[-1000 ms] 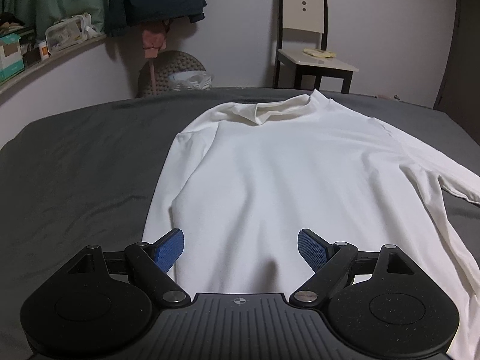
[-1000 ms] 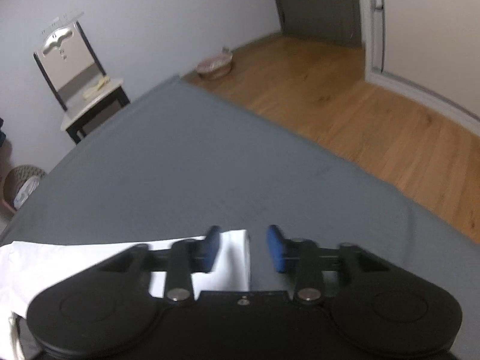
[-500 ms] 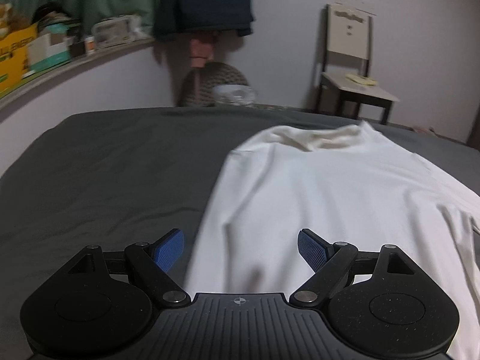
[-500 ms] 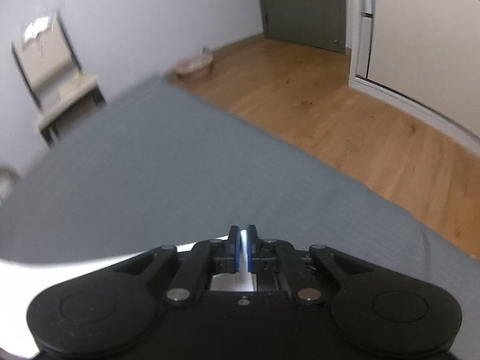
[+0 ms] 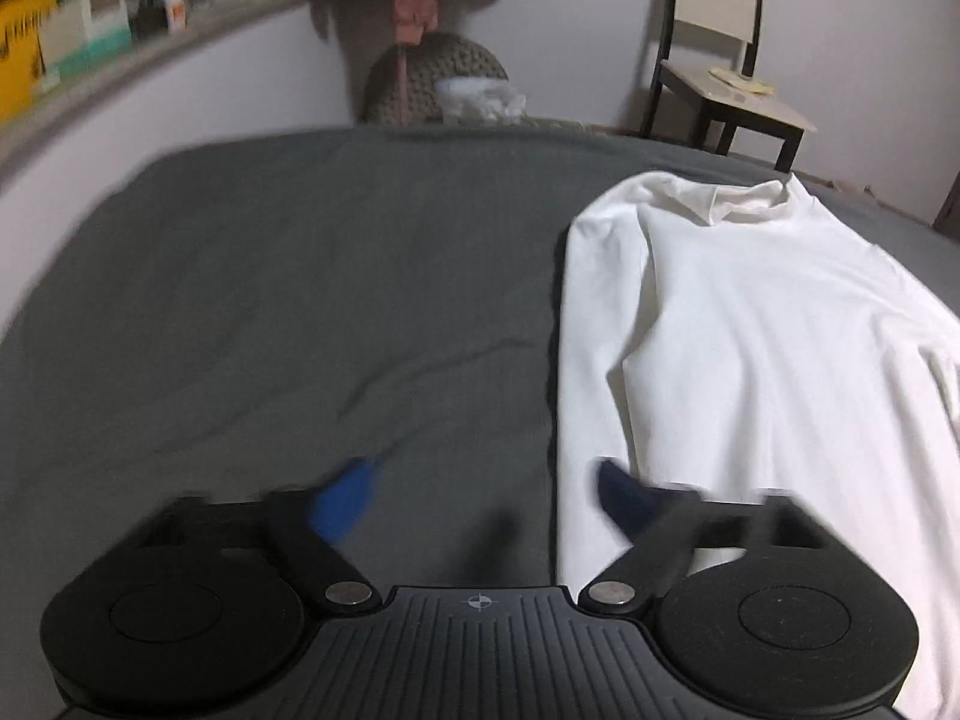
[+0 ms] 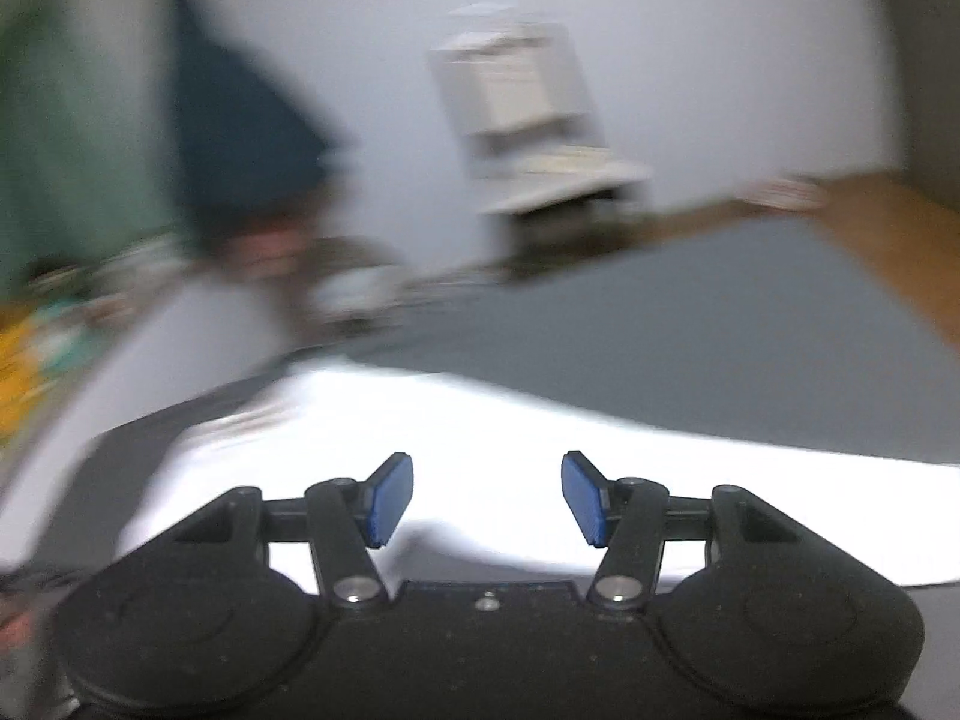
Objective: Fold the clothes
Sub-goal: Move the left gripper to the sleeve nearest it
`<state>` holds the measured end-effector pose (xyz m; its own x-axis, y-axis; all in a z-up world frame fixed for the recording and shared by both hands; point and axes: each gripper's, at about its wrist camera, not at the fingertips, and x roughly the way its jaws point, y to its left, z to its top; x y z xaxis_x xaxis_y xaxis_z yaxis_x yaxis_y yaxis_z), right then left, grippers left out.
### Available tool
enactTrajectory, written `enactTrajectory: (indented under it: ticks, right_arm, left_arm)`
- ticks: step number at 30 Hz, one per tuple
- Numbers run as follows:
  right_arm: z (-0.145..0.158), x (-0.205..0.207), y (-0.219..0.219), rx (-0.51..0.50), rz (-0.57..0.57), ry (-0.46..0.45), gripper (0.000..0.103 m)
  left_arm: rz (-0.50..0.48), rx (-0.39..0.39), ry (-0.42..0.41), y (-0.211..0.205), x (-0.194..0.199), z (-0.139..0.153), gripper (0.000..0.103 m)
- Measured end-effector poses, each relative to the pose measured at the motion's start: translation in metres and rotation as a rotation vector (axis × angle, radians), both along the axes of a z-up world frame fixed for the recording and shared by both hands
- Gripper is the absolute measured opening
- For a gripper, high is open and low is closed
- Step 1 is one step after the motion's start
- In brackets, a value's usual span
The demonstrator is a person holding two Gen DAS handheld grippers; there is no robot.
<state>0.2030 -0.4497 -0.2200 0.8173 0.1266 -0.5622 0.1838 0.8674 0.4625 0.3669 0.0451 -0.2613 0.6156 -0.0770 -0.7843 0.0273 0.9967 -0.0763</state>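
Note:
A white long-sleeved top (image 5: 750, 324) lies flat on the grey bed (image 5: 270, 312), collar toward the far wall, filling the right half of the left wrist view. My left gripper (image 5: 486, 498) is open, low over the bed at the top's left edge; its right pad (image 5: 624, 498) overlaps the white cloth, its left pad (image 5: 345, 501) is over bare sheet. In the blurred right wrist view the white top (image 6: 480, 444) stretches across the frame just beyond my right gripper (image 6: 486, 498), which is open with nothing between its pads.
A dark chair with a pale seat (image 5: 729, 75) stands past the bed's far edge, next to a woven basket (image 5: 438, 84). A shelf with boxes (image 5: 72, 42) runs along the left wall. Wooden floor (image 6: 888, 222) lies beyond the bed's right side.
The right gripper shut at the sleeve end, swung left over the top, and is open now. The left gripper slid left from the hem's middle to the top's left edge.

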Motion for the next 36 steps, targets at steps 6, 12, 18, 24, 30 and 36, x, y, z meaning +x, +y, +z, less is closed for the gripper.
enactTrajectory:
  ticks: [6,12,18,24,30,36]
  right_arm:
    - [0.031,0.023,0.127,0.12,0.283,-0.197,0.054]
    - [-0.001,0.042,0.136,0.179,0.308,-0.145,0.054]
    - [-0.033,0.061,0.145,0.237,0.333,-0.093,0.054]
    - [-0.053,0.074,0.147,0.282,0.348,-0.048,0.054]
    - [-0.061,0.083,0.161,0.271,0.381,0.039,0.054]
    - [-0.055,0.079,0.166,0.284,0.443,0.03,0.055]
  left_arm:
    - [-0.073,-0.04,0.004,-0.01,0.004,-0.023,0.063]
    - [-0.12,-0.076,0.032,-0.019,0.006,-0.038,0.029]
    - [-0.073,-0.107,0.034,-0.015,0.008,-0.038,0.001]
    - [-0.062,0.103,-0.002,0.015,0.042,-0.008,0.001]
    - [0.055,0.262,0.017,0.073,0.107,0.023,0.001]
    - [0.031,0.337,0.155,0.07,0.157,-0.003,0.004]
